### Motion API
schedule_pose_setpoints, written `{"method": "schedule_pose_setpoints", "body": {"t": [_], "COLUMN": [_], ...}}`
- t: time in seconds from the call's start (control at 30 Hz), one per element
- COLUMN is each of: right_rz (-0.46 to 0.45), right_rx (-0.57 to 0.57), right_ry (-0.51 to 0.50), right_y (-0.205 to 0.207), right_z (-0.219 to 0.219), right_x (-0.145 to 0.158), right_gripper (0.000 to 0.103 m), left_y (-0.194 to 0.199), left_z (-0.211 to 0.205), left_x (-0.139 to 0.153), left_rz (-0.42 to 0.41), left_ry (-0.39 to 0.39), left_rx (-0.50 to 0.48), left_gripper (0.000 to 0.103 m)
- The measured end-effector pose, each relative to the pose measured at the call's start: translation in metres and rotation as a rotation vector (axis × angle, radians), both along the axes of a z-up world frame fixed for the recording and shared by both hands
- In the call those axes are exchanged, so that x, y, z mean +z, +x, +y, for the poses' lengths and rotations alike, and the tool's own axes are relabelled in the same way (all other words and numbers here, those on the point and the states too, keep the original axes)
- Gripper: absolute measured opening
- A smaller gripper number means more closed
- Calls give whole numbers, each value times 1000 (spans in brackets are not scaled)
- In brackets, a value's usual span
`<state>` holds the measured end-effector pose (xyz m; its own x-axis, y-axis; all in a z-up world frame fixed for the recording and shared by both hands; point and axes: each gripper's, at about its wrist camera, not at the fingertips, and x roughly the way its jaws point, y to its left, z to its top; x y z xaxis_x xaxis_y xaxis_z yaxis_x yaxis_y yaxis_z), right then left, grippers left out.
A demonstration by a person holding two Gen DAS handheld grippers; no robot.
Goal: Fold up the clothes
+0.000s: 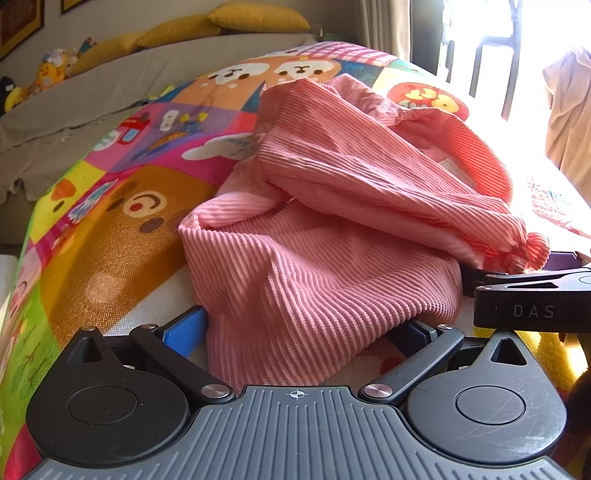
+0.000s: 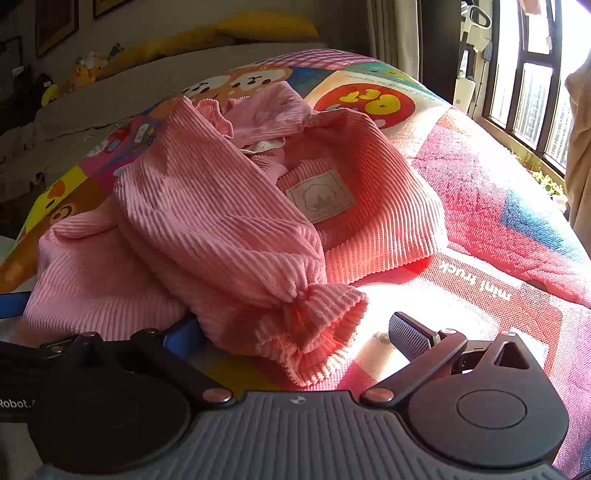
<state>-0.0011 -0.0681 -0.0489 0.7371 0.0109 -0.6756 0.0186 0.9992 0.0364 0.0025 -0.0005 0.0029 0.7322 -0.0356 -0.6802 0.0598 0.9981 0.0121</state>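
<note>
Bedding first: we work over a colourful cartoon play mat (image 1: 110,229) spread across the surface, with a grey-covered sofa (image 1: 110,85) behind it carrying yellow cushions (image 1: 255,16) and a few plush toys (image 1: 48,74). At the right, bright windows (image 2: 532,74) throw strong sun onto the mat.

Our pink ribbed sweater (image 1: 314,240) lies crumpled in the middle of the mat, one sleeve (image 2: 229,236) thrown diagonally over the body so that its ruffled cuff (image 2: 314,332) ends near us. A square cream label (image 2: 321,195) shows inside the neck opening.

Our left gripper (image 1: 299,328) sits low at the sweater's near hem, blue-padded fingers (image 1: 188,328) spread wide, with the hem fabric lying between them; the fingers flank the cloth but do not pinch it. Our right gripper (image 2: 295,332) is likewise spread wide, and the sleeve cuff lies between its fingers, not clamped; its right pad (image 2: 410,332) stands clear of the cuff, over sunlit mat. In the left wrist view the right gripper's black body sits just beside the cuff.
</note>
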Motion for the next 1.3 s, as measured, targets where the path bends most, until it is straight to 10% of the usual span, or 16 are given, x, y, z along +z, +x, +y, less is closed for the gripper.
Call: {"method": "schedule_pose_setpoints", "body": {"t": [0.43, 0.73, 1.0, 1.3], "right_rz": [241, -119, -30, 179], "right_rx": [312, 341, 182, 445], "right_ry": [3, -1, 124, 495], "right_y": [3, 26, 162, 116], "right_z": [-19, -51, -69, -58], "right_x": [21, 103, 44, 10], "right_gripper": [103, 103, 103, 103], "left_y": [-9, 67, 179, 147], "left_z": [24, 81, 109, 110], "left_x": [18, 68, 10, -3], "left_rz": [112, -33, 87, 222], "left_ry": [-56, -206, -393, -504], "left_rx": [-229, -193, -137, -292], "left_gripper": [103, 103, 103, 103]}}
